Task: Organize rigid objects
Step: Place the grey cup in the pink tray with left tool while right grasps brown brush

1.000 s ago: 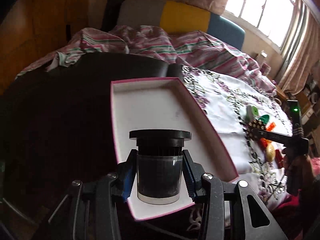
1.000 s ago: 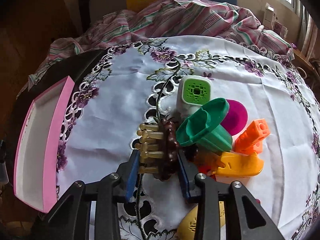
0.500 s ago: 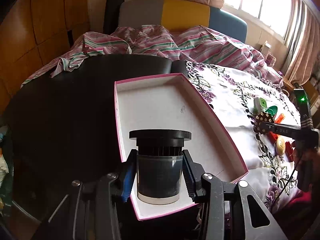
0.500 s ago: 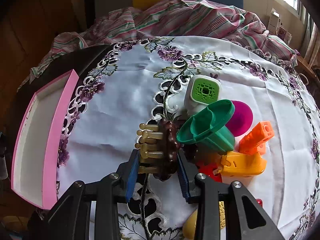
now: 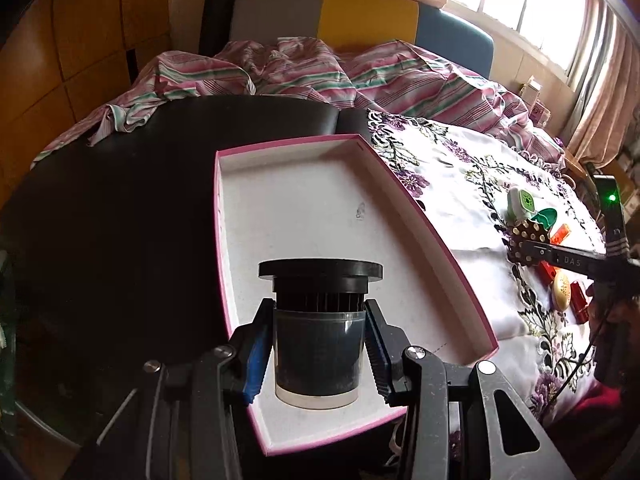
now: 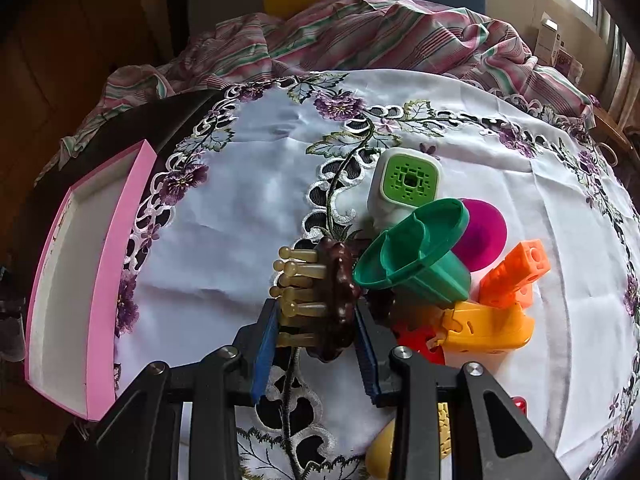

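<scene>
Here the left gripper (image 5: 318,354) has its jaws closed on a dark jar (image 5: 319,344), pads pressing its smooth lower body on either side. The jar is upright, long axis vertical, with its ribbed neck and wide black cap on top. It sits low over the near end of the pink box (image 5: 424,216); whether its base touches the box floor cannot be told. The box, white inside, is otherwise bare and lies on the dark tabletop (image 5: 120,220) with its long axis running away from the gripper.

The right gripper (image 6: 316,322) has its jaws closed on a brown massager (image 6: 340,276), a knobbly disc held on edge, with its tan pegs (image 6: 300,276) pointing level toward the box (image 6: 104,280) at the left of that view. It is above the white cloth (image 6: 248,216), beside the remaining items.

Progress, as a judgement: early. No item rests free in the box. The jar is about to be set down; the massager is lifted but well apart from the box. Left on the cloth are a white-green block (image 6: 404,184), a green funnel (image 6: 416,256), a magenta disc (image 6: 480,236), an orange block (image 6: 516,272), a yellow piece (image 6: 488,328) and red parts (image 6: 416,340).
</scene>
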{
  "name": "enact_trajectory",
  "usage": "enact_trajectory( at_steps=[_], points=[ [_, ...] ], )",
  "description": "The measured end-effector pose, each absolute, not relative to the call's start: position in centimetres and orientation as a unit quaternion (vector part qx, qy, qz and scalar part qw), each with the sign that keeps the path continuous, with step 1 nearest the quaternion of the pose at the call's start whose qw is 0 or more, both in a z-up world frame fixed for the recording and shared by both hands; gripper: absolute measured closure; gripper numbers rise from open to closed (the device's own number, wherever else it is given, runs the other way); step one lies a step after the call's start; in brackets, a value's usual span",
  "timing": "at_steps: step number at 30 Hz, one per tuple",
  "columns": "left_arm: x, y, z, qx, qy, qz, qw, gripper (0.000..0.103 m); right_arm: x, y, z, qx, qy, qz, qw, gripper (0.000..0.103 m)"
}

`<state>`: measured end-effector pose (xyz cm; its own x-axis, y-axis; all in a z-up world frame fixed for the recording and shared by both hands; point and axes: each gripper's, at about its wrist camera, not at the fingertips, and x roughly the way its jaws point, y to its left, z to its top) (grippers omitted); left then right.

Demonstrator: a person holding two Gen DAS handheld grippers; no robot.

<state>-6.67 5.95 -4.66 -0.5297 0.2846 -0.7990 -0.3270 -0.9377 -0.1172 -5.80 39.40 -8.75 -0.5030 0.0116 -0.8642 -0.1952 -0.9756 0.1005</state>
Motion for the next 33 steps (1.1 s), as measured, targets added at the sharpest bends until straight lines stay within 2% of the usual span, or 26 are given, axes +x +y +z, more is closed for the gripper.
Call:
enact_trajectory(
  at_steps=[10,22,25,27,33],
  points=[
    [-12.5,5.1,-5.6,-0.482,-0.049,0.853,0.194,0.059,-5.8,39.3,-8.7,-0.495,0.087,0.862,0.061,0.067],
    [-19.8,6.1,-7.6,-0.473,-0.008,0.868,0.152,0.059,-6.0,38.9,-8.7,-0.493,0.066,0.865,0.061,0.067],
    [-20.4,6.0,-8.1,-0.474,-0.002,0.870,0.139,0.053,-6.0,39.0,-8.7,-0.493,0.070,0.865,0.062,0.067],
    [-20.2,5.7,-7.9,-0.472,-0.016,0.871,0.138,0.039,-6.0,39.0,-8.7,-0.493,0.070,0.865,0.062,0.067],
    [-17.8,5.5,-7.4,-0.457,0.017,0.882,0.118,0.033,-6.0,39.0,-8.8,-0.493,0.070,0.865,0.063,0.067]
  ],
)
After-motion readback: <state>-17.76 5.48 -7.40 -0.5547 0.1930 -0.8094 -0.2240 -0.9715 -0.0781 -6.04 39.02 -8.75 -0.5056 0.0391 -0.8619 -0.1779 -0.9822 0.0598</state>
